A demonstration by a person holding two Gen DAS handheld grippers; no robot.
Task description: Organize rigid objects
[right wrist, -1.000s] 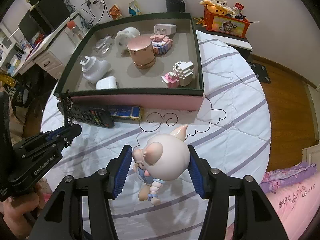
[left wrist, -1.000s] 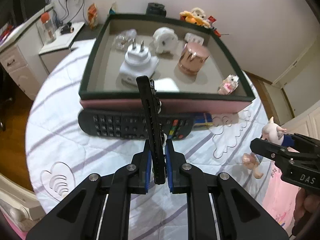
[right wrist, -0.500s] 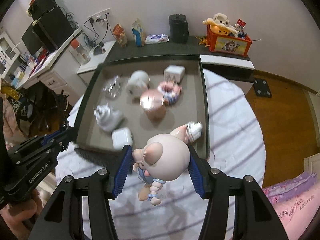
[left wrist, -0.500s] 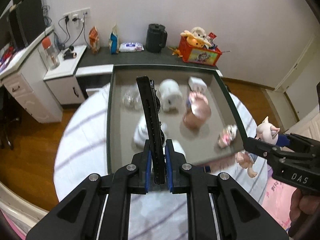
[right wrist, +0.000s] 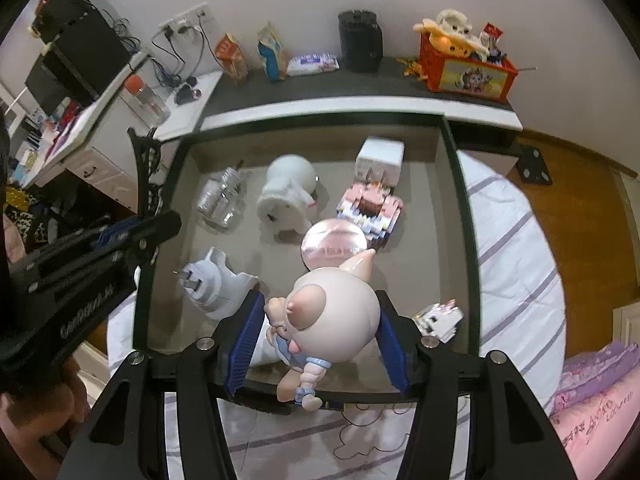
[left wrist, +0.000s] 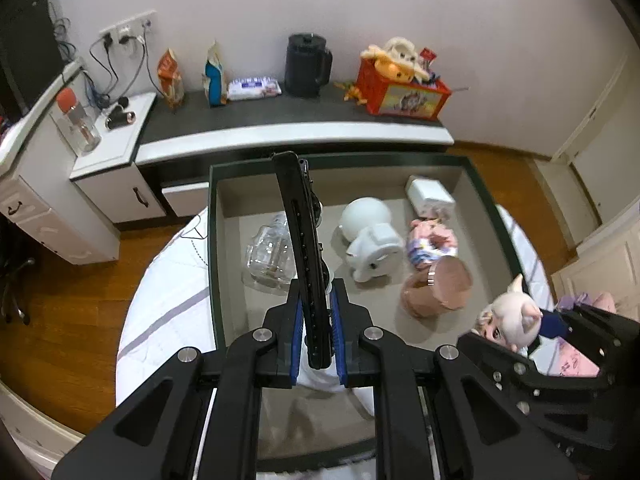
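My left gripper (left wrist: 316, 332) is shut on a thin black remote control (left wrist: 302, 240), held edge-up over the left part of the dark-rimmed box (left wrist: 212, 240). My right gripper (right wrist: 316, 340) is shut on a pink pig figurine (right wrist: 332, 308), hanging over the box's near side (right wrist: 466, 240). In the left wrist view the figurine (left wrist: 510, 316) shows at the right, in the other gripper (left wrist: 532, 360). Inside the box lie a clear jar (right wrist: 220, 200), a white elephant-shaped toy (right wrist: 286, 196), a rose-gold lidded jar (right wrist: 334, 240), a white plug adapter (right wrist: 208, 284) and small block models (right wrist: 370, 210).
The box rests on a round table with a striped white cloth (right wrist: 516, 248). Behind it runs a low dark-topped cabinet (left wrist: 280, 116) with a black kettle (left wrist: 306, 66), snack bags and a red toy crate (left wrist: 400, 94). A pink bedspread (right wrist: 596, 408) lies at the right.
Both grippers have moved forward from the table in front of the box to above its inside, each keeping its hold. The second remote on the cloth has left the view.
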